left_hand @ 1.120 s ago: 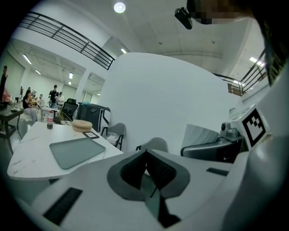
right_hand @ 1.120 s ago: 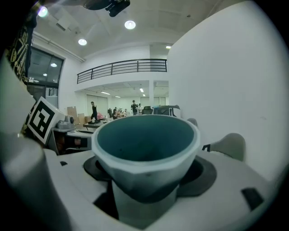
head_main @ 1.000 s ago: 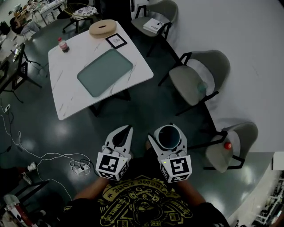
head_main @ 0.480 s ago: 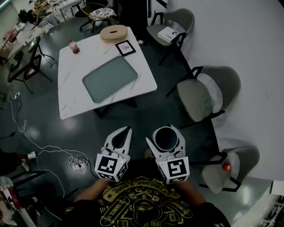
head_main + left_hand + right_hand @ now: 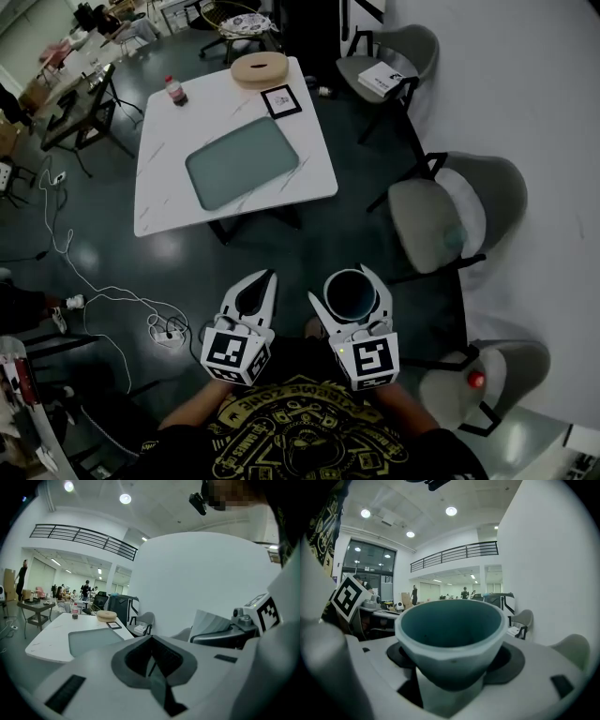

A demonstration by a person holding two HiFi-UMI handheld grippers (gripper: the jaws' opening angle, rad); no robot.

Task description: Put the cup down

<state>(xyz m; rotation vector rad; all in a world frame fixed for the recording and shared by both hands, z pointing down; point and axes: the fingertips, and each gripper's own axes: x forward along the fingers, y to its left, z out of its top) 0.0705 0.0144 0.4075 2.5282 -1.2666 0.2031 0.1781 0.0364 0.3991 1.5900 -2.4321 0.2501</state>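
Observation:
A teal cup [image 5: 351,293] with a pale rim stands upright between the jaws of my right gripper [image 5: 348,284], which is shut on it low at the right of the head view. In the right gripper view the cup [image 5: 452,637] fills the middle and my right gripper [image 5: 451,679] clasps its base. My left gripper [image 5: 268,277] hangs beside it on the left, shut and holding nothing. In the left gripper view its jaws [image 5: 152,660] meet. Both grippers are over the dark floor, well short of the white table [image 5: 159,192].
On the table lie a green mat [image 5: 242,161], a small bottle [image 5: 174,90], a round wooden ring [image 5: 260,68] and a framed card [image 5: 281,100]. Grey chairs [image 5: 441,216] line the right wall. Cables and a power strip [image 5: 169,330] lie on the floor at the left.
In the head view the table and chairs have slid to the right and a little farther off. Both grippers keep their places, the cup still held.

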